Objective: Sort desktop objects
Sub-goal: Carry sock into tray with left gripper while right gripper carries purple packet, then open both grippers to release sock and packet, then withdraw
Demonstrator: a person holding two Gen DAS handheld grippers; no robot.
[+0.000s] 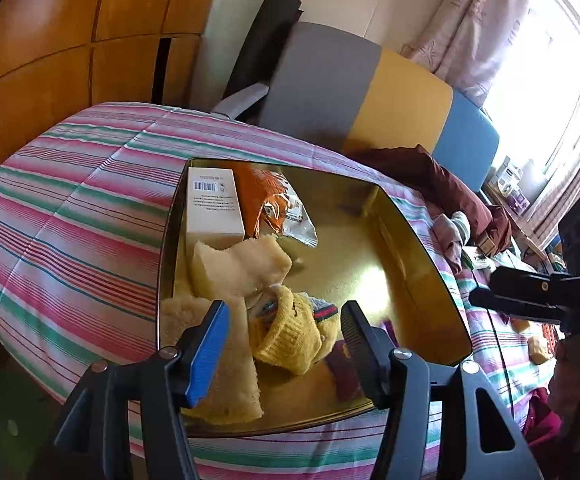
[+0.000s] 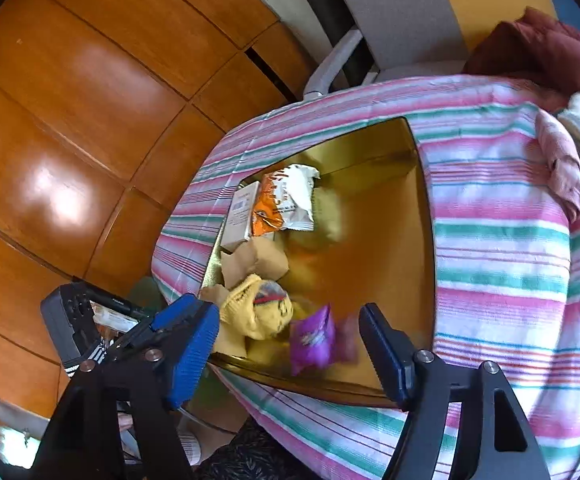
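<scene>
A gold metal tray [image 1: 409,240] [image 2: 421,216] lies on the striped cloth. It holds a white box [image 1: 212,208] [image 2: 242,210], an orange and white snack bag [image 1: 274,204] [image 2: 290,198], beige cloths [image 1: 242,268] [image 2: 256,260], a yellow knitted sock [image 1: 290,336] [image 2: 256,312] and a purple packet [image 2: 313,340], blurred between the right fingers. My left gripper [image 1: 286,344] is open above the sock, holding nothing. My right gripper [image 2: 290,348] is open above the tray's near edge. The purple packet touches neither finger.
The striped cloth [image 1: 70,216] [image 2: 501,240] covers the table. A grey, yellow and blue chair back [image 1: 369,92] stands behind it. Dark red fabric [image 1: 441,184] and rolled socks [image 2: 569,148] lie at the right. Wooden wardrobe panels [image 2: 90,100] fill the left.
</scene>
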